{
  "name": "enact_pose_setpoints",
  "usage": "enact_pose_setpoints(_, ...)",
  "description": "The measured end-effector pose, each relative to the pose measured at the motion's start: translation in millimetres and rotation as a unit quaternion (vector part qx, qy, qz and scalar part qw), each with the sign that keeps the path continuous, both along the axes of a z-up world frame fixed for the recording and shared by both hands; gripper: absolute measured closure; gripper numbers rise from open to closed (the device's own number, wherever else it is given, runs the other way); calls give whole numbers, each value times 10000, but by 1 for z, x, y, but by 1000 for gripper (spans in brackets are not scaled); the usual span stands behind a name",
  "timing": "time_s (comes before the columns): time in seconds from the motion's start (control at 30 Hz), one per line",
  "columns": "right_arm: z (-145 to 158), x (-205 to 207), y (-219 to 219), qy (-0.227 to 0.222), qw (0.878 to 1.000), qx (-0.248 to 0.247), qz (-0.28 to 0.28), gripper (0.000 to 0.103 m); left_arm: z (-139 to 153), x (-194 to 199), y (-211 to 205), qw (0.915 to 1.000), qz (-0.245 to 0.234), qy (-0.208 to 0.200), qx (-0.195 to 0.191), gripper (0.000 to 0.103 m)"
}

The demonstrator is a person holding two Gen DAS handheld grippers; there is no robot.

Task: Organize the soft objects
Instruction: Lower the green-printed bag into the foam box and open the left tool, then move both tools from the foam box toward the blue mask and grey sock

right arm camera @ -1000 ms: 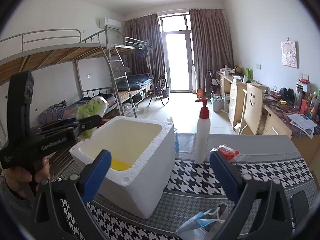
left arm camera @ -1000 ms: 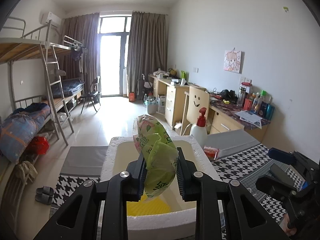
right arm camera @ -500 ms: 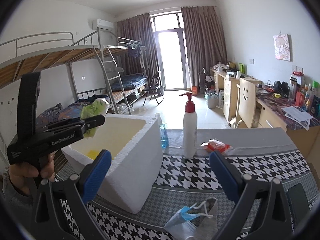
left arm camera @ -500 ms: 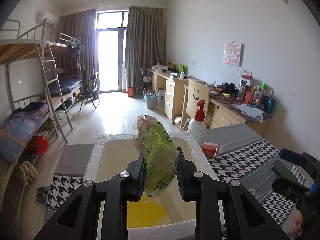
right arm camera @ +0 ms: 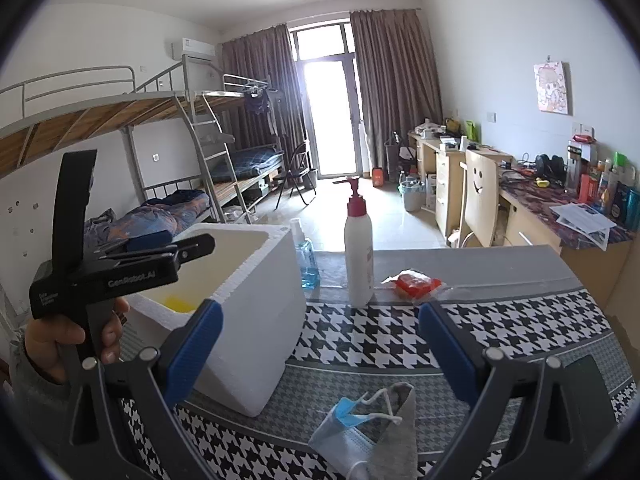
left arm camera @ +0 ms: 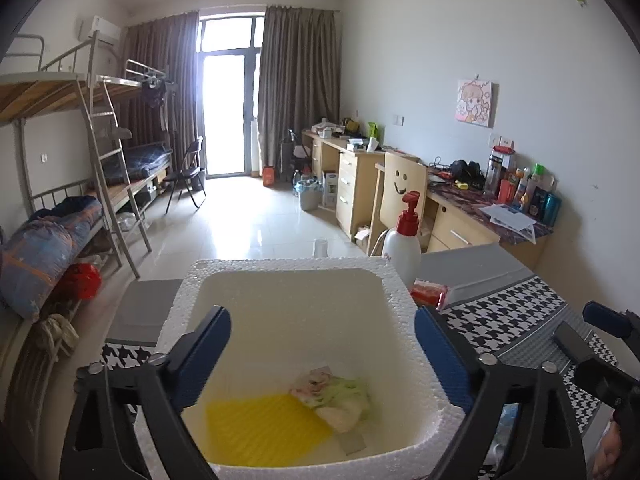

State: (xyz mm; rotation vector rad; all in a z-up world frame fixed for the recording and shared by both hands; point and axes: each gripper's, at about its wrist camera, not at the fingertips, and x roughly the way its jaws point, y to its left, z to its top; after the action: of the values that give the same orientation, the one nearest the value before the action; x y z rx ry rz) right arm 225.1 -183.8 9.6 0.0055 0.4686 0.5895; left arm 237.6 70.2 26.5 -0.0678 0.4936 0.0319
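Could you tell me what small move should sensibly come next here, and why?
Probably bring the right gripper down onto the face mask before it: its jaws stand open and empty, while the left gripper is opening with nothing between its jaws, the green packet lying in the foam box.

Left gripper point(left arm camera: 322, 354) tilted moderately downward, jaws opening and already spread wide, nothing between the blue pads point(left arm camera: 206, 354). Seen from the right wrist view, same gripper point(right arm camera: 192, 246) gripped at the handle by a bare hand point(right arm camera: 70, 338), fingers wrapped round the grip, grey sleeve at the wrist. Right gripper point(right arm camera: 320, 350) likewise pitched moderately downward, jaws standing wide apart, blue pads point(right arm camera: 192, 346) bare, nothing held. Right hand barely visible at the lower right edge of the left wrist view.
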Motion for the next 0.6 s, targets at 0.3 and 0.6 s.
enact_pose_setpoints(0.3,3,-3,-3,-61,10000,11,23,3,7,-24,-13,9998,-82,-173,-16,1)
enact_pose_setpoints(0.6,4,-14,-3,-129,9999,-1,80,3,12,-46,-20,9994,-78,-325,-43,1)
